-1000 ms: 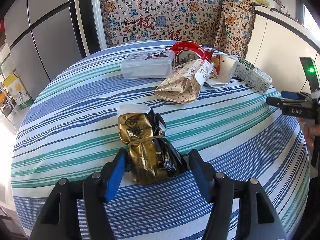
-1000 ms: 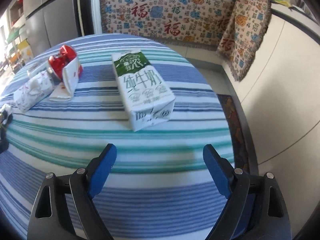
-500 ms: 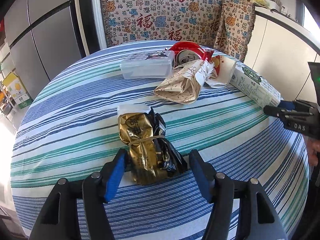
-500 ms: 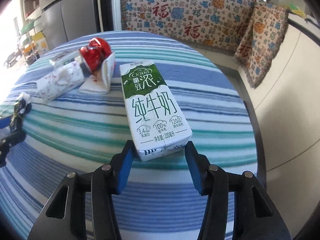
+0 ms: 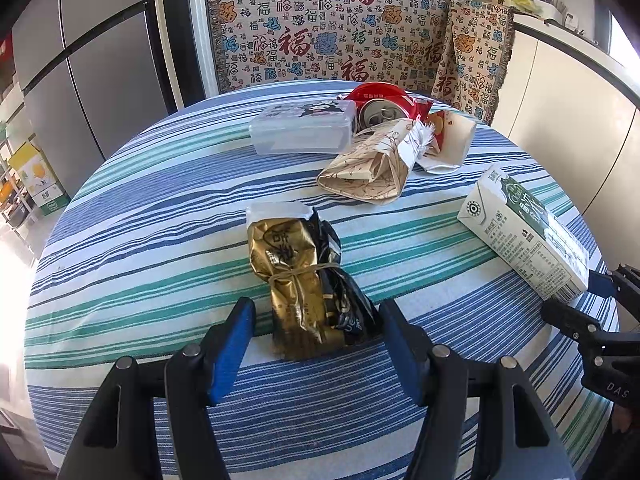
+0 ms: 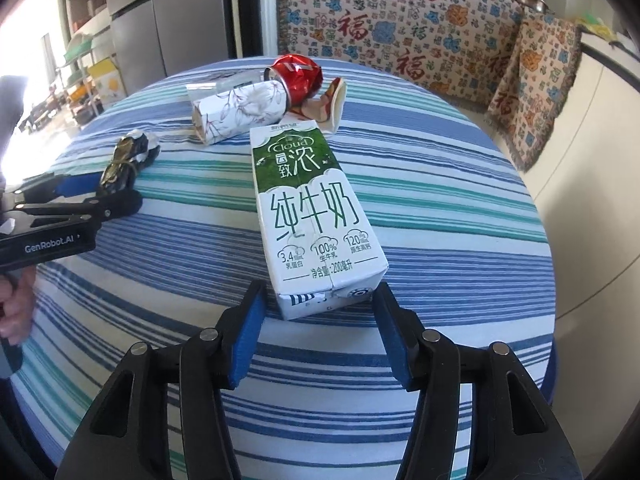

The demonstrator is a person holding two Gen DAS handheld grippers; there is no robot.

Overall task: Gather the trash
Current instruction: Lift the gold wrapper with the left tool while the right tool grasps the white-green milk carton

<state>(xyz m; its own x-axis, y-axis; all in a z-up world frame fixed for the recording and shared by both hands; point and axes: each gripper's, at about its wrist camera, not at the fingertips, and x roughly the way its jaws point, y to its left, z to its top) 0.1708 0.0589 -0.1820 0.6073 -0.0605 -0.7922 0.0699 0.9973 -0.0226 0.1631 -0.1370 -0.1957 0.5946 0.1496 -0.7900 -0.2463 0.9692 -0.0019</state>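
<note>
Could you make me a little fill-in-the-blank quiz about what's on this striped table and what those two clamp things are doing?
1. The right gripper has its open jaws on either side of the end of the ____ carton.
2. The left gripper straddles a bundle of wrappers whose brightest one is ____ in colour.
3. The crushed can at the far side is ____.
4. The striped tablecloth covers a table whose shape is ____.

Missing words: milk; gold; red; round

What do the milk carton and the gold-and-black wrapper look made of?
Milk carton: coated paperboard, likely; flat printed faces, sharp folded edges, a glued seam at the end. Gold-and-black wrapper: thin metallised film or foil, apparently; glossy crinkles with bright glints, cinched by a string.
</note>
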